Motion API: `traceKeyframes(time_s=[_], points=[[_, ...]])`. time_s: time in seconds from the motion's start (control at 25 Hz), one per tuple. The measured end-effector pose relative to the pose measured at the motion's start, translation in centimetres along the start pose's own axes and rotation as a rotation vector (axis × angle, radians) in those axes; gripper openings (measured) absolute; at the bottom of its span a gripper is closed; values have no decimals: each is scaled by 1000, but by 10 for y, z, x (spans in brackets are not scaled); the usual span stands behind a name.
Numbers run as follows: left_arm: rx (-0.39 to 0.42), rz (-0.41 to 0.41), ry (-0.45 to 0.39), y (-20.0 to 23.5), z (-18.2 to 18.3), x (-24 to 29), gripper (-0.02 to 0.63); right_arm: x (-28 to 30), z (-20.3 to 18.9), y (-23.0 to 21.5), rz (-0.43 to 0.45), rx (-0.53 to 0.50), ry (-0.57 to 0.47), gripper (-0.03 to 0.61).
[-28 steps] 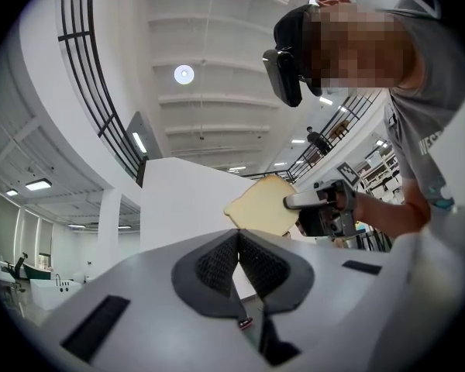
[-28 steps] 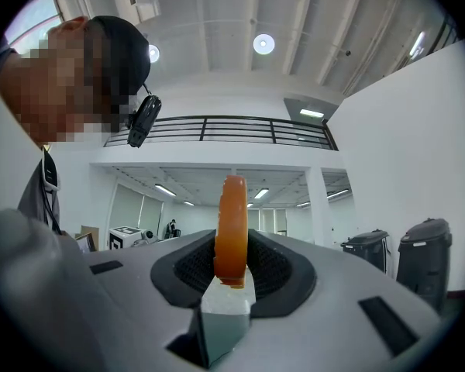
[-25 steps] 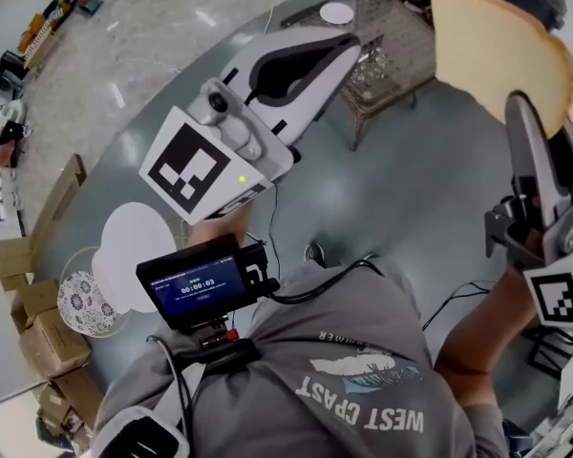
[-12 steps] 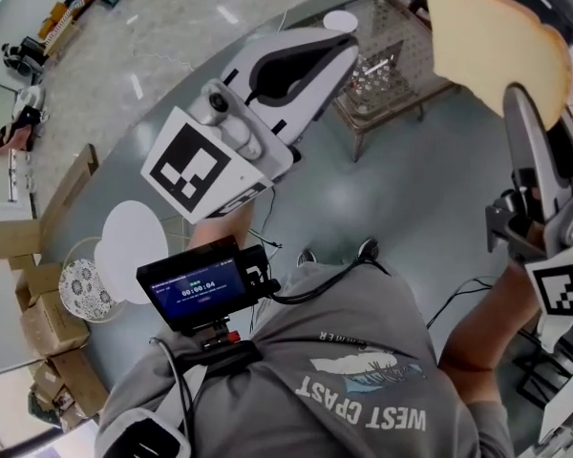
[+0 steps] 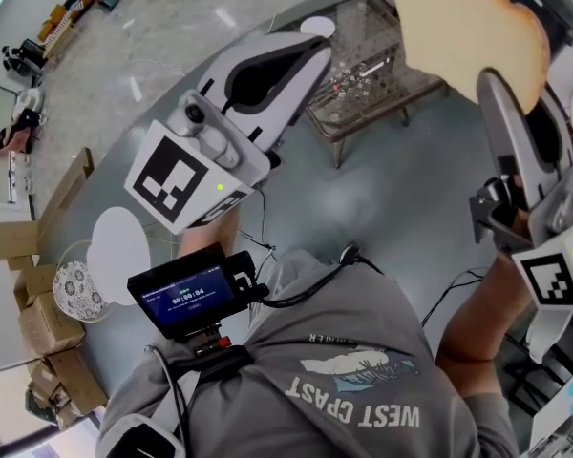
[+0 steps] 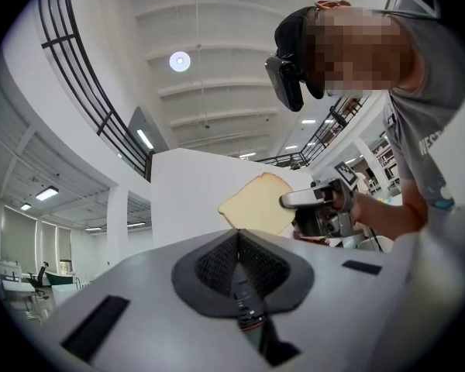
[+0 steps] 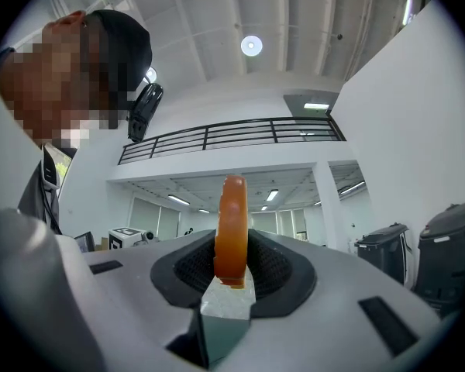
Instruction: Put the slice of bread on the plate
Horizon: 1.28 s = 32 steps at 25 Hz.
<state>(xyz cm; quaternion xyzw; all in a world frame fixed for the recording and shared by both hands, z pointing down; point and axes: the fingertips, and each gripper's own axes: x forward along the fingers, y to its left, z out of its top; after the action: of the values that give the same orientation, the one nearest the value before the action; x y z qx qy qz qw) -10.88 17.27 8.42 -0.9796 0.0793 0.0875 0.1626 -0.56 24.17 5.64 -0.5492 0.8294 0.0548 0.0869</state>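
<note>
The slice of bread [image 5: 463, 27] is pale with a brown crust, and it is held up high at the top right of the head view. My right gripper [image 5: 494, 86] is shut on its lower edge. In the right gripper view the bread [image 7: 231, 227] stands edge-on between the pads. My left gripper [image 5: 313, 57] is raised beside it with its jaws shut and nothing in them. In the left gripper view, the bread [image 6: 257, 203] and the right gripper [image 6: 314, 200] show beyond the left gripper [image 6: 239, 246]. A white plate [image 5: 119, 247] lies far below at the left.
A patterned plate [image 5: 74, 291] lies next to the white one, by cardboard boxes [image 5: 40, 324]. A wire rack [image 5: 368, 79] holding glassware stands on the grey surface below the grippers, with a small white disc [image 5: 317, 27] behind it. A small screen [image 5: 186, 297] sits on the person's chest.
Both grippers and the bread have swung left in the head view, and the rack and plates have shifted with the turn. The grip on the bread is unchanged.
</note>
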Motion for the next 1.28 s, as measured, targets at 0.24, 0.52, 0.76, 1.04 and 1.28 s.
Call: traceKeyframes(time_s=[0.24,0.52,0.76,1.04,1.28], points=[[-7,19,29,16,-14,17,8,13,-6,-31,6,24,6,97],[-23,9,6,69,-44,42,8,55,-23,-67,-19,11,27,97],[-19,-13,-29,106,-28,40,8,88,-4,-64,-45,-16,26,97],[-25,-30,-50,121,-51,8,8,108,-32,-45,-73,-28,31,97],[-33,-48,-71,115,-54,2,8,103,-39,-35,-95,-36,33,97]])
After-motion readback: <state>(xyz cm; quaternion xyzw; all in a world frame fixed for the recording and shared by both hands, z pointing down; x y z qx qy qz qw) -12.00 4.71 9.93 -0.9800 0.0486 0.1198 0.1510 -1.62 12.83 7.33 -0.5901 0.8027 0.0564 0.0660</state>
